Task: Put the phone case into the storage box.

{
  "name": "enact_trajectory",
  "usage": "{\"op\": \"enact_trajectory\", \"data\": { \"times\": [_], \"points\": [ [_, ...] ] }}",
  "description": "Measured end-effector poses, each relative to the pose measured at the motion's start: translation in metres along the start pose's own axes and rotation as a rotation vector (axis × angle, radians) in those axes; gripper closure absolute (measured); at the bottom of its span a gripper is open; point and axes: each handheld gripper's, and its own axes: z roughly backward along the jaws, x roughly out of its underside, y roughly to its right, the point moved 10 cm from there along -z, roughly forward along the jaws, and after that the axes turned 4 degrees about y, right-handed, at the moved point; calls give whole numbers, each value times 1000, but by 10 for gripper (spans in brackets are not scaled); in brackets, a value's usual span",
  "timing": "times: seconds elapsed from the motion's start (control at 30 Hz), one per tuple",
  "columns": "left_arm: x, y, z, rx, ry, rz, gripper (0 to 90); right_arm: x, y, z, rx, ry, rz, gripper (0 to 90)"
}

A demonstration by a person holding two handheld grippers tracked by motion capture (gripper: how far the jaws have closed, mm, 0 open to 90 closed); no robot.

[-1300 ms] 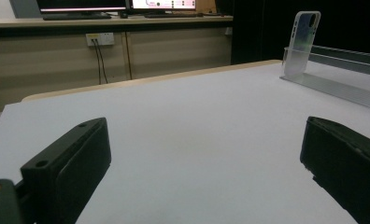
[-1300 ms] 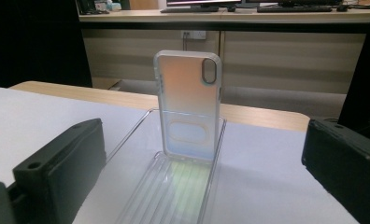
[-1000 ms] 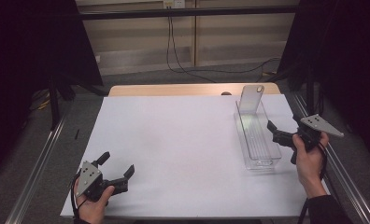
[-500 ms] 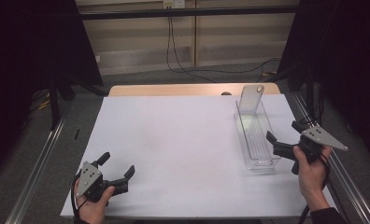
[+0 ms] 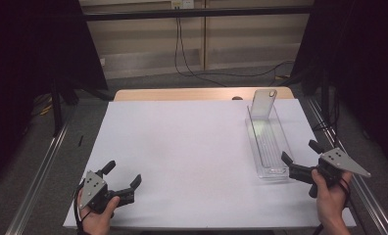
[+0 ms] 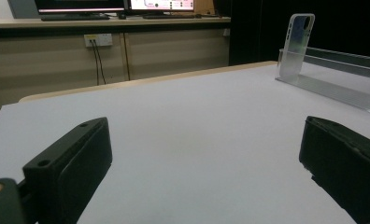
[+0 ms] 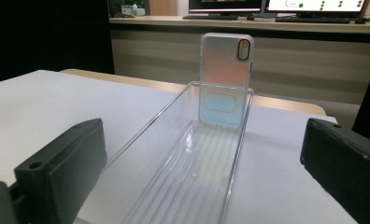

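A: Right gripper?
B: Jaws spread wide, nothing held. Clear tray lies just ahead of its tips, running away from it; phone case stands upright at the tray's far end.
A: Left gripper?
B: Also wide open, empty, over the white table. Tray well off to its right.

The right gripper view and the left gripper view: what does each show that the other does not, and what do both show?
Right gripper view alone: the ribbed floor inside the clear tray, seen lengthwise, and the oval camera cutout of the phone case.

Left gripper view alone: a wall socket with cables, and the tray from its side.

Both share the white table, the case standing upright at the tray's far end, monitors behind, and open black jaws.
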Motion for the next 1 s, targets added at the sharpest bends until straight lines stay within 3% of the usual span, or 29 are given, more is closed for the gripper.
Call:
{"op": "enact_trajectory", "data": {
  "times": [0.5,0.97,1.0],
  "points": [
    [2,-1,2,-8,-7,2,25,18,-4,19,10,-24,-27,0],
    [4,-3,7,-25,-15,3,25,30,1,36,78,-32,-24,0],
    [5,-3,7,-29,-18,-2,25,30,0,37,67,-26,-30,0]
  ]
}}
